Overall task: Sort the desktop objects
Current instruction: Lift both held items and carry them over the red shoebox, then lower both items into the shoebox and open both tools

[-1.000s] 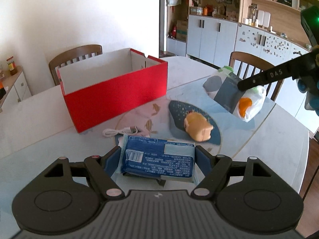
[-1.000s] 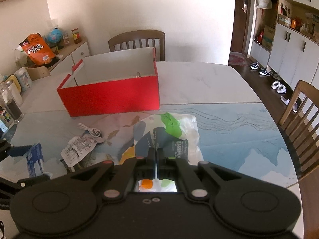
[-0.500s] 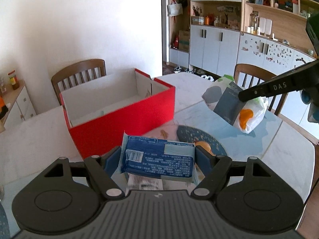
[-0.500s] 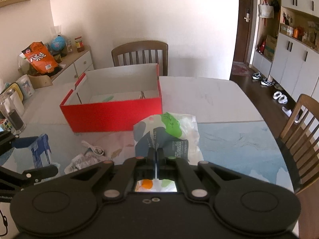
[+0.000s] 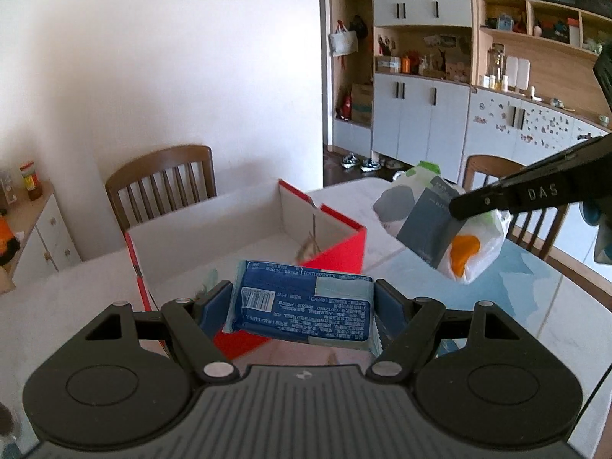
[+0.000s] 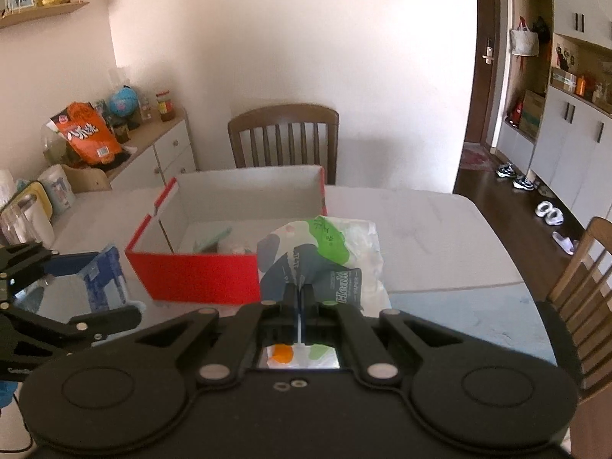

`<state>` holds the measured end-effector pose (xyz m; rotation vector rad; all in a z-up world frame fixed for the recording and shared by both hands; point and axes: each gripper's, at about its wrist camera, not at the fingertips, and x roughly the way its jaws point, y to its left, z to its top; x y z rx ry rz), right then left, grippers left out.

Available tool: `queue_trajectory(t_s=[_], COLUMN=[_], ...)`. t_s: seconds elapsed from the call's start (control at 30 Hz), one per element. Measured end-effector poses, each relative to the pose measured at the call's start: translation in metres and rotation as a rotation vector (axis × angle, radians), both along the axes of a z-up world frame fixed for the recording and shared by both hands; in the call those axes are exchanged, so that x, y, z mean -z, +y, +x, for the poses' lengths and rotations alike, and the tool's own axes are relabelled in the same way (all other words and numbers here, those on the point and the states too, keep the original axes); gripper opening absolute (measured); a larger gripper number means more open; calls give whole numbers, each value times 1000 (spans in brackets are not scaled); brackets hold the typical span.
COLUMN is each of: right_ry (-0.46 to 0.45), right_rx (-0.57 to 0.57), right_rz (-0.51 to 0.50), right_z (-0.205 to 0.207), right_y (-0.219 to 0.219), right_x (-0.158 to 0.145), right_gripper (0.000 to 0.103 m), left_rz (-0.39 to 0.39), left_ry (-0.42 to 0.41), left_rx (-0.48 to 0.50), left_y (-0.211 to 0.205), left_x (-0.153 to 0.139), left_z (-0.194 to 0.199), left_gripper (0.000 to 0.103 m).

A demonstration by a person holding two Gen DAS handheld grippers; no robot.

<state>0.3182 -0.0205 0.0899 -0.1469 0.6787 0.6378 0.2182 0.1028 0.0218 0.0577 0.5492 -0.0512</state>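
The blue tissue pack (image 5: 302,308) is clamped crosswise between the pads of the left gripper (image 5: 302,306), raised at the near wall of the red box (image 5: 344,256). Further right, the white tissue bag (image 6: 329,264) is pinched by the fully closed right gripper (image 6: 300,298), clear of the table (image 6: 420,237).

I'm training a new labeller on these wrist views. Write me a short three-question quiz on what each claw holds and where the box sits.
1. True or false: the left claw grips a blue tissue pack.
2. What does the right claw pinch? A) cable B) white printed bag C) bread
3. Fill in: the red box is open at the ____.

Key: 1 true; 2 B; 3 top.
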Motion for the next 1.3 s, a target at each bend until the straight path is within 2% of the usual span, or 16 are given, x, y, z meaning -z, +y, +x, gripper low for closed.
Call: queue_trajectory(t_s=[0.37, 0.73, 1.1, 1.3], right_ry=[-8, -2, 2, 28], right_rx=[-34, -55, -41, -16], right_rz=[22, 47, 42, 24], right_z=[24, 43, 72, 91], right_y=[30, 67, 104, 118], right_x=[-9, -13, -7, 4], right_gripper=[0, 0, 0, 0], left_rz=[-15, 0, -12, 19], left_ry=[-5, 15, 93, 129], left_rx=[-35, -90, -172, -181], left_y=[21, 39, 64, 69], left_x=[-9, -6, 10, 19], left_z=[35, 70, 110, 129], left_gripper=[79, 79, 79, 79])
